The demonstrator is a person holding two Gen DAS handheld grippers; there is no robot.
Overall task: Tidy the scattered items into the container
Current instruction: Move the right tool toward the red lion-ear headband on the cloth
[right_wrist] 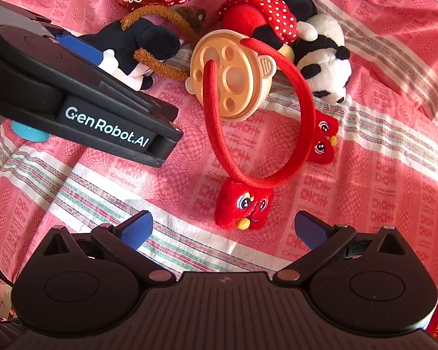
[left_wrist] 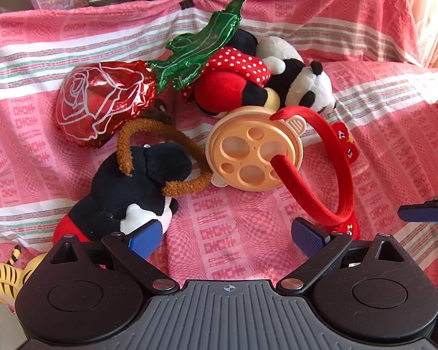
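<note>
On the pink cloth [right_wrist: 365, 175], both claws, left [left_wrist: 227, 234] and right [right_wrist: 223, 229], hang released. Just ahead lies the red headband [right_wrist: 303, 96]: light, stiff, probably springy; grip its padded arc. No container shows.

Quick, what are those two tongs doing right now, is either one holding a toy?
Left tongs: open, holding nothing, above the black plush toy.
Right tongs: open, holding nothing, just short of the red headband.
</note>
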